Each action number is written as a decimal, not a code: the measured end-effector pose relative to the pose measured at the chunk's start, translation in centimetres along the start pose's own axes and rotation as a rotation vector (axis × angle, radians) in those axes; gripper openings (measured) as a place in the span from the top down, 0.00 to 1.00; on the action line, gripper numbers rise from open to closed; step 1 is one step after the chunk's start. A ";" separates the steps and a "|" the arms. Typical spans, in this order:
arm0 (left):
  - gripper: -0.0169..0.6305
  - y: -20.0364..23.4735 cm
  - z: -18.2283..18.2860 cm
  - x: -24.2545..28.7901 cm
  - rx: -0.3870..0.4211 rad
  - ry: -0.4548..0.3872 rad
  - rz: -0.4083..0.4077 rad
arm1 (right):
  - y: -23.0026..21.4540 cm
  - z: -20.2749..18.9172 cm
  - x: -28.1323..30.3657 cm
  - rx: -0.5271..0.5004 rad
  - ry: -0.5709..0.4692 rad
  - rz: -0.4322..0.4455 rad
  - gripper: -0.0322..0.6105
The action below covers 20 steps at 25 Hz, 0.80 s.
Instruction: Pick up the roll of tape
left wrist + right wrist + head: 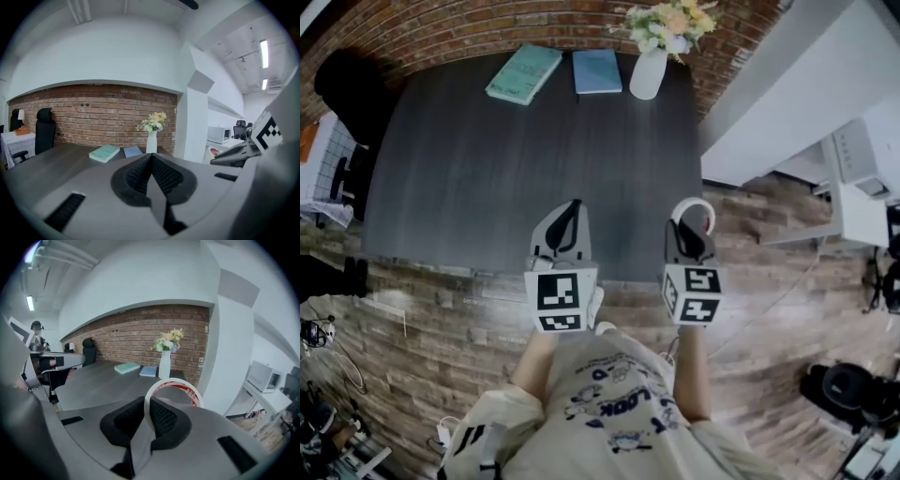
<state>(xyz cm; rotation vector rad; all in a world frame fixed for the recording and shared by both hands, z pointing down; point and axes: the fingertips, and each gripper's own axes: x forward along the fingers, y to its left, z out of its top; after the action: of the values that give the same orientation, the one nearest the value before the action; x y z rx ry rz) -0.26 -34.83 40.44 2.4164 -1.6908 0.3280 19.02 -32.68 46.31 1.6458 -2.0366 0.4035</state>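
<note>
Two tongs at the near edge of the surface (487, 169). My right tongs (147, 405) clamp the tape (174, 382) by its wall, one jaw inside the ring, so it rides upright and clear. My left tongs (151, 158) are closed, empty, spare.

A dark grey wooden surface (516, 178) stretched ahead of the right tongs (684, 225) to a red brick wall (441, 28); brown plank floor (422, 319) spread beneath.
</note>
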 end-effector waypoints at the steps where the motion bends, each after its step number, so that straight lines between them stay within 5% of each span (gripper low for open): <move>1: 0.97 0.1 0.5 -0.3 0.001 -0.013 0.004 | 0.0 0.5 -0.4 0.005 -0.020 -0.005 0.89; 20: 0.97 0.8 6.0 -4.3 0.016 -0.161 0.058 | 0.7 6.5 -5.9 0.010 -0.299 -0.036 0.89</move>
<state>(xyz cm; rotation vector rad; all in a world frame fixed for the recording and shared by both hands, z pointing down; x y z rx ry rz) -1.94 -32.81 33.49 2.4681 -1.8336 0.1592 18.06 -30.97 37.66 1.8374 -2.2145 0.1619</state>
